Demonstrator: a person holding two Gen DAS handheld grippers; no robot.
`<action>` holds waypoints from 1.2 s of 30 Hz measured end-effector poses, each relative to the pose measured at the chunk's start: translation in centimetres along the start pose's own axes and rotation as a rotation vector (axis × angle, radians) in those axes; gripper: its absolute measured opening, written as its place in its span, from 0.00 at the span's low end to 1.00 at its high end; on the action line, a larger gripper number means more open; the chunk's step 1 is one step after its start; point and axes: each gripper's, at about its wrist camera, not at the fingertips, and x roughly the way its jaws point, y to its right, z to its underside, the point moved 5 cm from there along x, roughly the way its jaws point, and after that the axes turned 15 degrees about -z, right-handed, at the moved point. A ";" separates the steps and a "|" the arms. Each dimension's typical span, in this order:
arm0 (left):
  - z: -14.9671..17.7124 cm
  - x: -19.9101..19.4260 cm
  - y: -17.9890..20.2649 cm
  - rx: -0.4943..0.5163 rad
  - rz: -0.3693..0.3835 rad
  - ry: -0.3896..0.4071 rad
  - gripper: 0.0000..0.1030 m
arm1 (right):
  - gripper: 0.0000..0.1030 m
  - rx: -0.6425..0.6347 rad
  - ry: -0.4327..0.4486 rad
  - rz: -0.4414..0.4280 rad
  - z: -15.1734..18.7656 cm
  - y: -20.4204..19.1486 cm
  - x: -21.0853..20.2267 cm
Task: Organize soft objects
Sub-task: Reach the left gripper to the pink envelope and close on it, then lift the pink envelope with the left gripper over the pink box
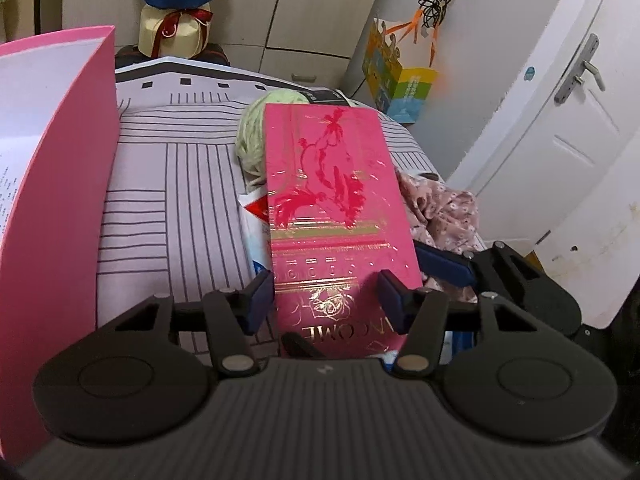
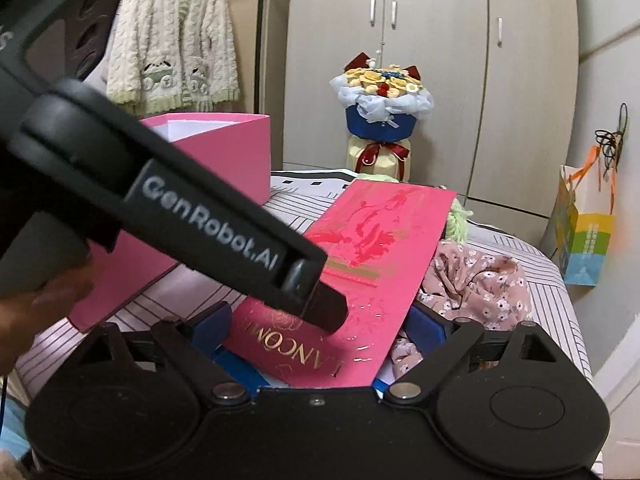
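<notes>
Pink box [image 2: 224, 148] open-topped, contents unseen.

Left gripper [image 1: 326, 294] jaws partly parted; right gripper [image 2: 320, 332] jaws wide; both pitched downward, side by side.

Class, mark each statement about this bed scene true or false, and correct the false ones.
1. A flat pink box printed with gold lettering lies on the striped bedcover. True.
2. A ball of green yarn sits at the far end of that box. True.
3. The floral cloth is blue with white stripes. False: it is dusty pink with small white flowers.
4. The flower bouquet lies inside the open pink box. False: it stands upright behind the bed, in front of the wardrobe.
5. A white and green knitted cardigan hangs at the back. True.
</notes>
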 end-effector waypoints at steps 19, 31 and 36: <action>1.1 -5.4 -0.1 0.012 0.023 0.021 0.54 | 0.87 0.092 -0.037 -0.003 -1.8 -1.8 -2.0; 3.1 -9.5 -2.4 -0.053 0.043 0.026 0.54 | 0.84 0.092 -0.040 -0.051 -2.4 -5.8 -4.6; 4.3 -11.7 -3.6 -0.068 0.040 0.037 0.54 | 0.84 0.068 -0.039 -0.075 -3.1 -8.3 -5.8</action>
